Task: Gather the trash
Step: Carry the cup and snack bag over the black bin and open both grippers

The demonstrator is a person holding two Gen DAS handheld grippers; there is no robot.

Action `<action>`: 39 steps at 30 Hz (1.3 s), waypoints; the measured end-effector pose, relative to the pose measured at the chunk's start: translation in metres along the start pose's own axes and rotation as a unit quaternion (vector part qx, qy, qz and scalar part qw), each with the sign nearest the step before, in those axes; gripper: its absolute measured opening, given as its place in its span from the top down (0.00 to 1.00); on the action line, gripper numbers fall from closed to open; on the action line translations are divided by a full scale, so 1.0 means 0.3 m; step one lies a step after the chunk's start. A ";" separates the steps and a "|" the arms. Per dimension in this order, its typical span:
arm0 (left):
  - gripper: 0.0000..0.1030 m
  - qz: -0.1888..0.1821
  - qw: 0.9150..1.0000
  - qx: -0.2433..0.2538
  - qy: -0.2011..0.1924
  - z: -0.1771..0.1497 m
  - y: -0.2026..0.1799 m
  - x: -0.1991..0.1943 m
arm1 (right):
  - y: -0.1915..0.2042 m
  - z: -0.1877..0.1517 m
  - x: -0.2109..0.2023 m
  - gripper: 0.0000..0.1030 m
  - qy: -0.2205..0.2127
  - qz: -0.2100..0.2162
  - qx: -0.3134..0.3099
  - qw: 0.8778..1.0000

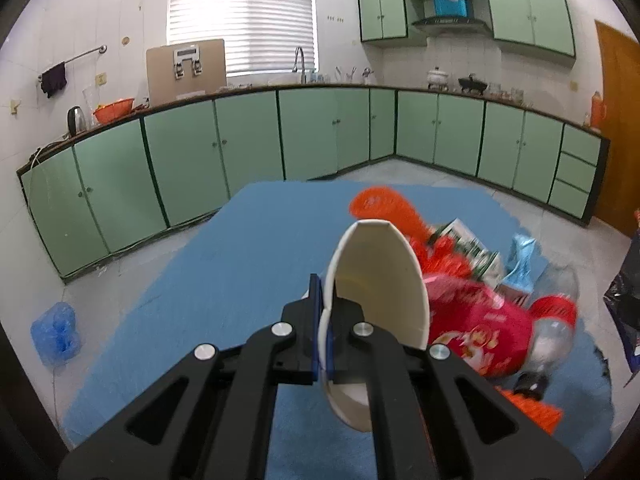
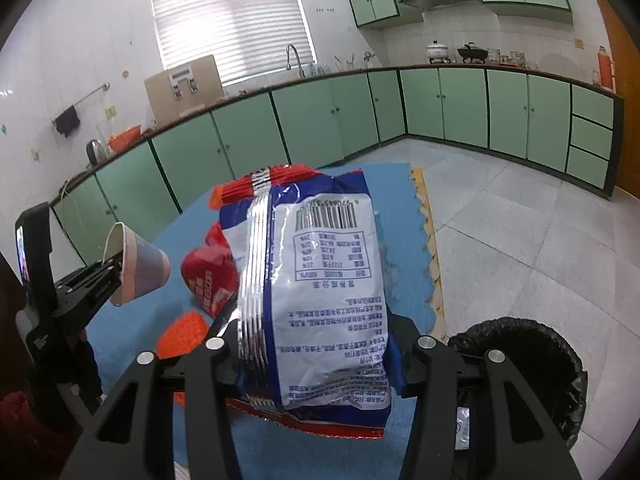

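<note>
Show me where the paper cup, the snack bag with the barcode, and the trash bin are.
paper cup [image 1: 380, 280], left wrist view, on its white inner wall.
snack bag [image 2: 332, 280], right wrist view, on its printed white back panel.
trash bin [image 2: 532, 336], right wrist view, on its black liner's rim.

daylight via window blinds | trash blurred | fisheye-bent edges

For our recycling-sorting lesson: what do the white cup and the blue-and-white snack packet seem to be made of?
White tapered cup: probably paper, matte, with a thin rim and a visible side seam. Blue-and-white crinkled snack packet: likely plastic film, glossy, with a shiny silvery crimped seam and creases.
</note>
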State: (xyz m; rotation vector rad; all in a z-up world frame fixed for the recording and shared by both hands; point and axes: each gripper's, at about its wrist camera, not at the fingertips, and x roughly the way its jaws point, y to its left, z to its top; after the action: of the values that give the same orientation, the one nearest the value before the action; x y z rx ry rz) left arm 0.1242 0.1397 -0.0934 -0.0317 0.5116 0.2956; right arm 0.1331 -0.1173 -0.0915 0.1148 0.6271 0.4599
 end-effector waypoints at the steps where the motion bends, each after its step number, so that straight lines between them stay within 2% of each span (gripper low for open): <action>1: 0.99 -0.006 1.000 -0.001 -0.006 0.011 -0.009 -0.015 | -0.004 0.006 -0.006 0.52 -0.002 0.000 0.001 1.000; 9: 0.99 -0.067 0.997 0.009 -0.038 0.087 -0.122 -0.090 | -0.051 0.063 -0.092 0.52 -0.035 -0.007 0.011 0.999; 18: 0.99 -0.154 0.986 0.037 -0.057 0.113 -0.341 -0.146 | -0.129 0.078 -0.191 0.52 -0.062 -0.043 0.029 0.997; 25: 0.99 -0.229 0.970 0.058 -0.054 0.102 -0.542 -0.165 | -0.252 0.058 -0.276 0.51 -0.073 -0.093 0.055 0.991; 30: 0.99 -0.282 0.956 0.074 -0.046 0.078 -0.703 -0.169 | -0.357 0.035 -0.317 0.51 -0.070 -0.128 0.077 0.986; 36: 0.99 -0.325 0.941 0.094 -0.023 0.025 -0.875 -0.130 | -0.479 -0.018 -0.333 0.51 -0.057 -0.161 0.103 0.980; 39: 0.99 -0.335 0.937 0.102 -0.013 -0.006 -0.942 -0.107 | -0.531 -0.043 -0.325 0.51 -0.049 -0.172 0.116 0.977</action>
State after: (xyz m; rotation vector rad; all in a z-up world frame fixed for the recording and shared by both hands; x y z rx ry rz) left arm 0.1777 -0.1396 -0.0917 0.0006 0.4744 -0.4258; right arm 0.1165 -0.3038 -0.0874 0.2452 0.5868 0.0452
